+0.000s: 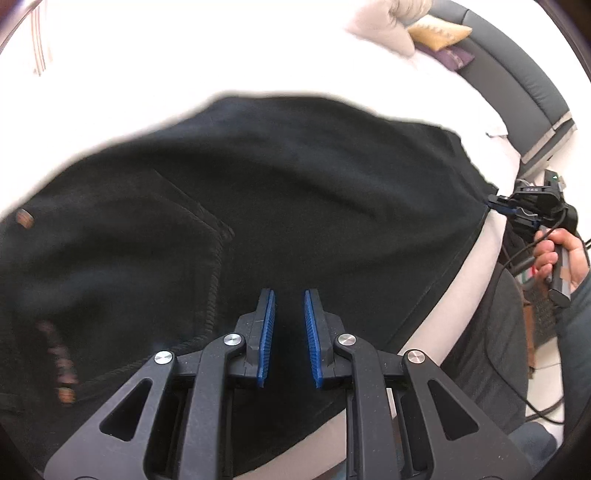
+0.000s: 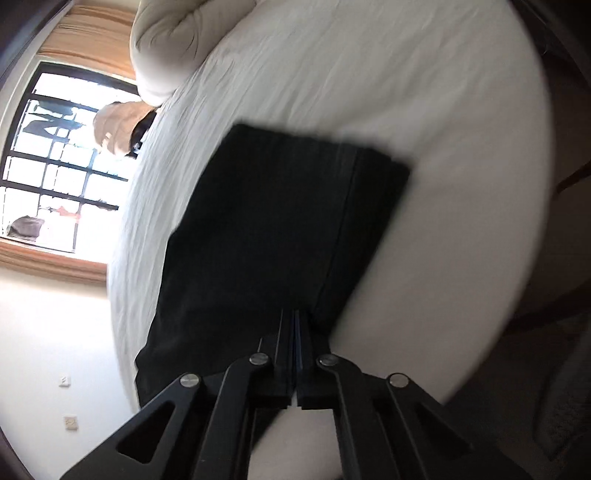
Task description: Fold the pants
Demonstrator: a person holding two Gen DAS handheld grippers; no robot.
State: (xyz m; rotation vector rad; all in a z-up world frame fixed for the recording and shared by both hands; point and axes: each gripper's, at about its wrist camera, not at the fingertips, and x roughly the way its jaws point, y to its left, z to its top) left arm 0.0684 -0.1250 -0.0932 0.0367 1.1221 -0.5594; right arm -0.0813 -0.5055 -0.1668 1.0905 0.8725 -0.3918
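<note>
Downward, both tongs (image 1: 289, 295) (image 2: 295, 314) tilted over black pants (image 1: 295, 177).

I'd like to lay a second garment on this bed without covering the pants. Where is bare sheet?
Bare sheet lies beyond the black pants, up to the pillows, and along their right side to the bed's edge. The near edge is crowded: both grippers work there.

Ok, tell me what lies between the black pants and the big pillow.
Only bare, wrinkled sheet separates the pants from the pillow; the right wrist view shows it.
</note>
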